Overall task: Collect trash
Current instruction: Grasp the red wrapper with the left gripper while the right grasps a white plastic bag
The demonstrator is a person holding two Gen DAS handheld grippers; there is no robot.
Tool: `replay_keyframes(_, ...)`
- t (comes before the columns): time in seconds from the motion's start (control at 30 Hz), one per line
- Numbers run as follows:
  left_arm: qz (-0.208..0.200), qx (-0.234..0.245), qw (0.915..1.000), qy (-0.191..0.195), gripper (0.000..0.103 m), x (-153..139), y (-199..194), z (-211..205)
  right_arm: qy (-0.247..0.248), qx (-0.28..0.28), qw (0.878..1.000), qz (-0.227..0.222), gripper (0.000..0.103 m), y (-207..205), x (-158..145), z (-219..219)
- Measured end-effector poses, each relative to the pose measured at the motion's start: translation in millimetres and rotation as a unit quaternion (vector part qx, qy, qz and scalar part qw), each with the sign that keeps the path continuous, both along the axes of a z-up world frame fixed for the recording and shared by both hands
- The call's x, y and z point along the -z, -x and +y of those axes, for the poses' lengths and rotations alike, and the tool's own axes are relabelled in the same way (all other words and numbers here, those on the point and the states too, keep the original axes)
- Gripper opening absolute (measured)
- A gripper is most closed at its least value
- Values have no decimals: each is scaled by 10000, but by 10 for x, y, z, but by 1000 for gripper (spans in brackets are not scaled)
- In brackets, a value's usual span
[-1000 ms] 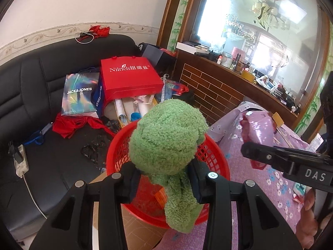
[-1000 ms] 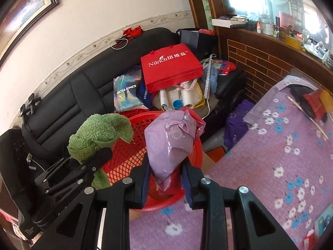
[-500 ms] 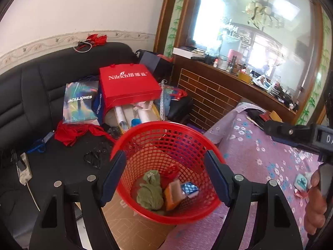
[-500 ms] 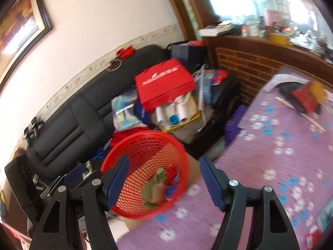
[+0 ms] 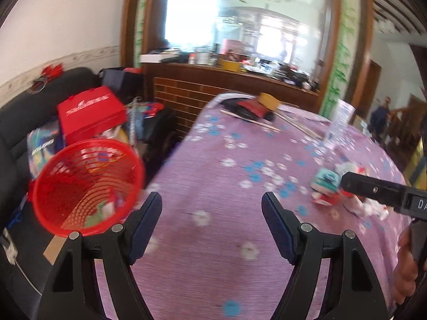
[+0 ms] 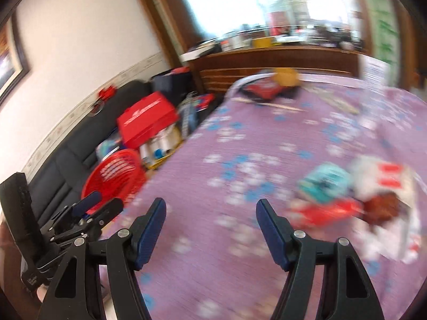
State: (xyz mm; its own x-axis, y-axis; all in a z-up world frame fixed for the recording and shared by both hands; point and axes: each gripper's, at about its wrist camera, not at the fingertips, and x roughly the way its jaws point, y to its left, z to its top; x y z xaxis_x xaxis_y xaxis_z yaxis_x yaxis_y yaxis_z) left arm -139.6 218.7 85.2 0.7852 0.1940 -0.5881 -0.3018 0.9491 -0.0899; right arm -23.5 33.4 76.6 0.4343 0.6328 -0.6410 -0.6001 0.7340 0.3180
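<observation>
Both hand-held grippers, left [image 5: 212, 221] and right [image 6: 210, 226], gape wide, empty. Remaining trash [image 6: 355, 194] lies lower right on the bench [image 5: 213, 266]; red basket [image 5: 85, 186] sits left. Approach wrappers low, 1 each.

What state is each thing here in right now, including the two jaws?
Left gripper: jaws open, empty.
Right gripper: jaws open, empty.
Red basket: beside the table, trash inside.
Teal packet: lying on the tablecloth.
Red wrapper: lying beside it.
</observation>
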Motion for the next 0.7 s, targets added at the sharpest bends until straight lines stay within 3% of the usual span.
replay_keyframes(0.1,126,438,9985,-312,76,-6,-179,-468,-16,516,9987,44,75,-60,64,-534)
replay_keyframes(0.2,334,1099,9915,-612,78,9,-399,-961,-161,935,9952,240,75,-105,148,-1089)
replay_keyframes(0.3,550,1677,9806,-858,78,51,-647,-1389,-325,1249,9911,339,75,-105,183,-1493)
replay_keyframes(0.57,1252,2308,9526,-1538,77,419,-1400,-2044,-704,1802,9790,651,74,-95,347,-2187)
replay_keyframes(0.63,1373,2263,9504,-1634,63,524,-1537,-2092,-778,1857,9763,798,74,-95,403,-2285)
replay_keyframes(0.7,1506,2230,9483,-1685,36,649,-1650,-2134,-840,1878,9745,899,74,-97,438,-2340)
